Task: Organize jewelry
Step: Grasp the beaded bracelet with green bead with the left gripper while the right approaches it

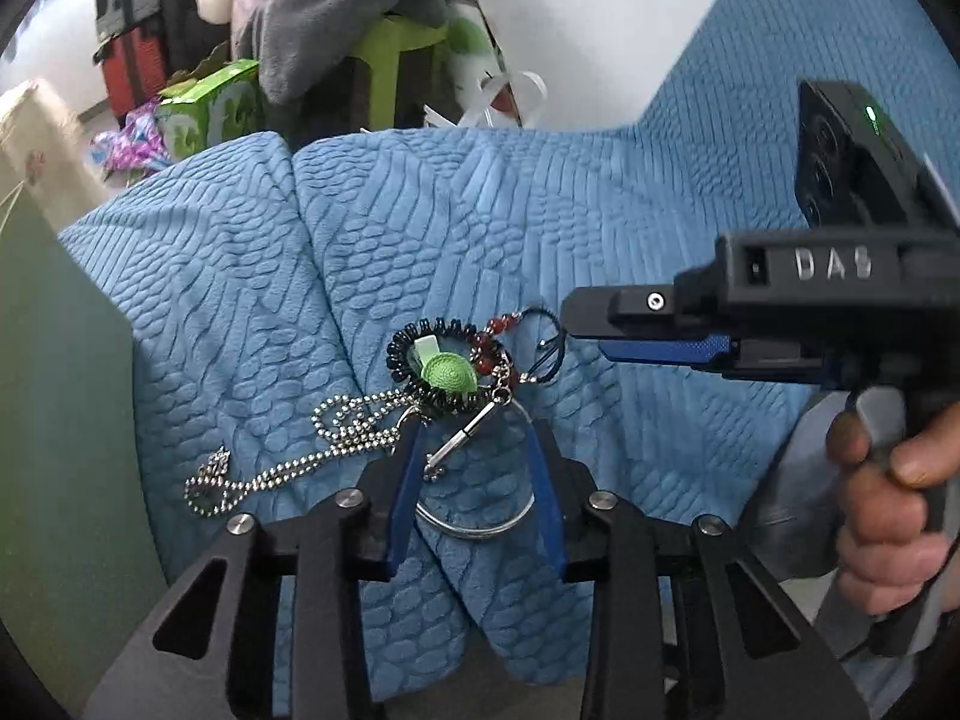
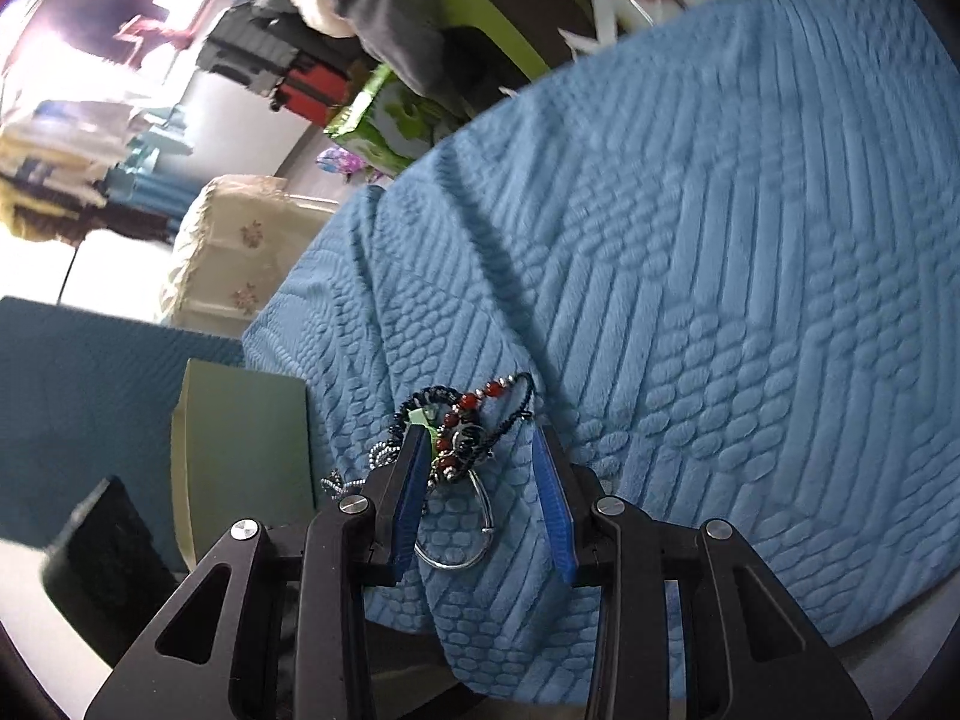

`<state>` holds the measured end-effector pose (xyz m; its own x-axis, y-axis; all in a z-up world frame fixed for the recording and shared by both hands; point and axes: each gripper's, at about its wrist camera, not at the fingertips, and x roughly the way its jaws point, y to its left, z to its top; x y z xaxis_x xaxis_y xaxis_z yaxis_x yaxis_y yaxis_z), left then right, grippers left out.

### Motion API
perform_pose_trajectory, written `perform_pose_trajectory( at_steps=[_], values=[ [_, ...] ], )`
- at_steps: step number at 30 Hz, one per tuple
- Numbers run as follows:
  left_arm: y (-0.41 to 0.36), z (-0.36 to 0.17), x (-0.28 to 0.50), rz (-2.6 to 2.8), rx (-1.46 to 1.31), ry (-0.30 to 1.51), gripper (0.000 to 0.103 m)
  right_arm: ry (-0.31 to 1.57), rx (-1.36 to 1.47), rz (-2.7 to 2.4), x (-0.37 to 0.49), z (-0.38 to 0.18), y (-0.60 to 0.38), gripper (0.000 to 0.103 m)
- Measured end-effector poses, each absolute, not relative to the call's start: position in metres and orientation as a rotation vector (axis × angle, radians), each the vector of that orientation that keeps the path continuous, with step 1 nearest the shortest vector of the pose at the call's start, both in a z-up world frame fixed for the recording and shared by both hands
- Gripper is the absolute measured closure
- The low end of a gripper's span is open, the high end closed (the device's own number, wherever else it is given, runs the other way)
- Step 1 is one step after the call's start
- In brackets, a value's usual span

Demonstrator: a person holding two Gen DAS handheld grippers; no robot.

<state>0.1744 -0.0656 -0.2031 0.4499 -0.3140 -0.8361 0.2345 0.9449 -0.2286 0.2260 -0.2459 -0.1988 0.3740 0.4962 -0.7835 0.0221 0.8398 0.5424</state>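
A pile of jewelry lies on a blue quilted cloth (image 1: 540, 228): a black coiled bracelet (image 1: 432, 354) around a green woven piece (image 1: 449, 373), red beads (image 1: 489, 339), a silver ball chain (image 1: 288, 468), a silver bangle (image 1: 480, 525) and a small metal pendant (image 1: 462, 438). My left gripper (image 1: 474, 429) is open, its jaws on either side of the bangle and pendant. My right gripper (image 1: 585, 330) comes in from the right beside the red beads. In the right wrist view the right gripper (image 2: 480, 438) is open around the red beads (image 2: 465, 420) and bangle (image 2: 456, 540).
A green board (image 1: 54, 420) stands at the left of the cloth; it also shows in the right wrist view (image 2: 240, 450). Beyond the cloth are a green stool (image 1: 396, 60) with grey clothes (image 1: 354, 6), a green box (image 1: 210, 102) and luggage (image 1: 132, 30).
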Motion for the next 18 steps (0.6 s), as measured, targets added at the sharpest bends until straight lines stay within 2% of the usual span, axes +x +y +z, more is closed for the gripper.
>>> perform_pose_trajectory(
  at_steps=[3,6,11,13,15,18],
  values=[
    [-0.072,-0.209,0.176,-0.351,-0.049,1.071,0.073,1.192,0.6,0.341,0.228,-0.208,-0.249,0.074],
    [-0.074,-0.213,0.178,-0.368,-0.017,1.068,0.073,1.206,0.651,0.321,0.229,-0.213,-0.253,0.078],
    [-0.075,-0.217,0.181,-0.382,-0.009,1.068,0.074,1.216,0.668,0.299,0.233,-0.218,-0.253,0.079],
    [-0.076,-0.22,0.183,-0.386,-0.006,1.075,0.08,1.22,0.662,0.29,0.234,-0.22,-0.253,0.079],
    [-0.078,-0.222,0.185,-0.385,0.008,1.07,0.093,1.225,0.659,0.285,0.235,-0.222,-0.252,0.081],
    [-0.077,-0.223,0.189,-0.391,-0.015,1.073,0.098,1.225,0.665,0.289,0.235,-0.224,-0.247,0.086]
  ],
)
